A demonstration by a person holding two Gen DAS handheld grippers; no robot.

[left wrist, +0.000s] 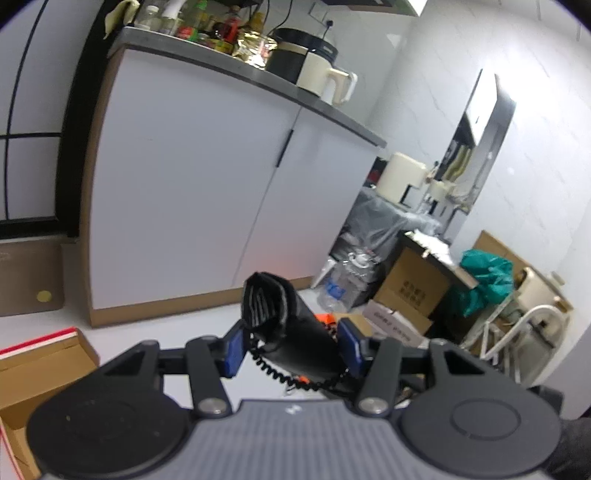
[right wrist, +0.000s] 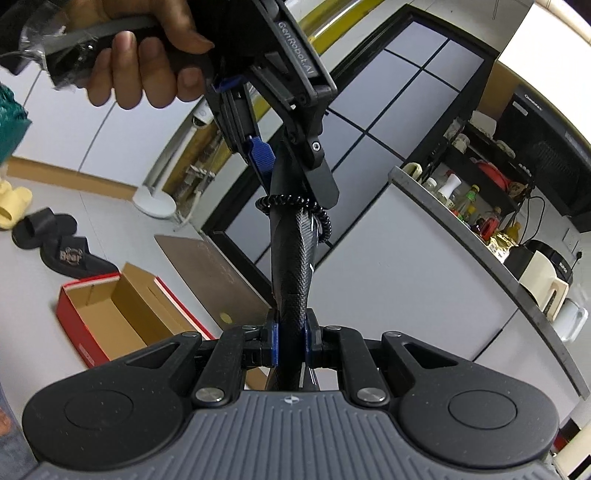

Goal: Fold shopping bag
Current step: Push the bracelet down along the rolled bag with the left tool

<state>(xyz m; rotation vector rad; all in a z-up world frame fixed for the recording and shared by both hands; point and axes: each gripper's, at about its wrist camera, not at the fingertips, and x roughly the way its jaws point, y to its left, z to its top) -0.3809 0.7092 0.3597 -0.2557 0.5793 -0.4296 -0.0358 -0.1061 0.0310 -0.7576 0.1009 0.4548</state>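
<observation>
The shopping bag [right wrist: 293,254] is black and rolled up into a long, thin bundle. It hangs in the air between the two grippers, above the pale floor [right wrist: 55,291].

The right gripper [right wrist: 291,341] is squeezed almost shut. Its blue pads [right wrist: 272,343] press on one end of the bag from both sides, so it holds the bag tight.

The left gripper [left wrist: 291,349] is about half open. The other end of the bag [left wrist: 280,317] sits between its blue pads [left wrist: 349,345] and pokes up past them. I cannot tell if the pads press on the bag or only sit beside it. A black curly cord [left wrist: 295,380] loops around the bag just by these pads. In the right wrist view the same cord [right wrist: 295,203] wraps around the bag right under the left gripper [right wrist: 291,173].

A hand [right wrist: 144,62] holds the handle of the left gripper at the top of that view.

A red box [right wrist: 122,314] with a brown inside lies open on the floor. Dark slippers [right wrist: 59,247] and yellow slippers [right wrist: 13,205] lie farther off. Behind the bag stands a white cabinet [left wrist: 184,192]. On its grey top sit a cream kettle [left wrist: 328,83] and some bottles [left wrist: 207,26]. Brown boxes [left wrist: 413,291] and a green plastic bag [left wrist: 484,280] are piled near the wall.
</observation>
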